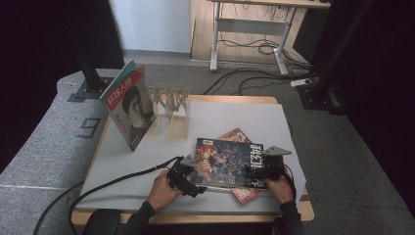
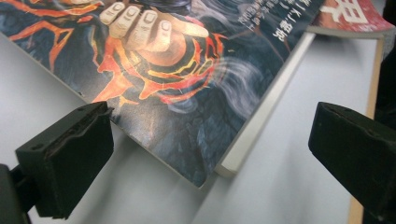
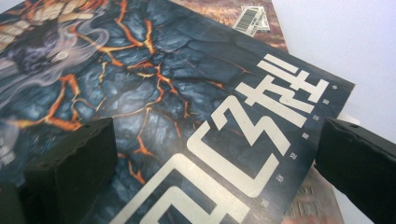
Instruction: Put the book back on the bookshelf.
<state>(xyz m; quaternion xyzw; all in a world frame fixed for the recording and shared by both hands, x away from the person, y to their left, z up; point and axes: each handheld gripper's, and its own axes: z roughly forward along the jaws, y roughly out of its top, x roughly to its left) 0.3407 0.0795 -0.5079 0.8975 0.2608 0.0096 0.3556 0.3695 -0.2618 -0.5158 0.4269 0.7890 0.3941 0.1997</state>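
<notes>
The left gripper (image 2: 205, 154) stands open, its 2 black jaws spread either side of the near corner of the dark magazine (image 2: 187, 93), which lies straight ahead with its pale page edge running away to the upper right. The right gripper (image 3: 215, 172) is also open, jaws straddling the title end of the same cover. In the high view the left gripper (image 1: 185, 172) and right gripper (image 1: 264, 169) bracket the magazine's 2 short ends, so its long axis runs from one to the other, each equally near. It is glossy, thick and flat, resting on a red magazine (image 1: 234, 135) atop the grey table (image 1: 147, 161). Farther back, 1 magazine (image 1: 128, 105) leans against a wooden rack (image 1: 169, 100).
</notes>
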